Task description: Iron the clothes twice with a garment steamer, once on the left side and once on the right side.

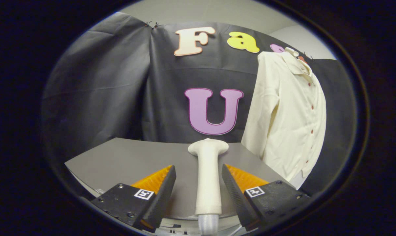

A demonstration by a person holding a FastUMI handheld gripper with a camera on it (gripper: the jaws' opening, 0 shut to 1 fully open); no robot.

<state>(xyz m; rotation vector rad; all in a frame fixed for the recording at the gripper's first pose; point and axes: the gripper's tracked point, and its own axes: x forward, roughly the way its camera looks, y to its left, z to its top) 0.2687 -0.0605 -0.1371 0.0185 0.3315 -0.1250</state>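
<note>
Two fingers (166,188) apart, tool (198,186) straddling steamer (207,177)

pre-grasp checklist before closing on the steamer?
1. Steamer between the fingers: ok, its handle runs up the gap, head pointing away.
2. Gripper open: ok, gaps show on both sides of the handle, neither finger touching.
3. Centring: ok, roughly; the gap looks about even on both sides.
4. Steamer resting flat on the table: ok, as far as visible.
5. Shirt hanging ready: ok, it hangs beyond the fingers to the right, buttoned front showing.
6. Hose or cord clear of the fingers: cannot tell, the near end of the handle is cut off.
</note>
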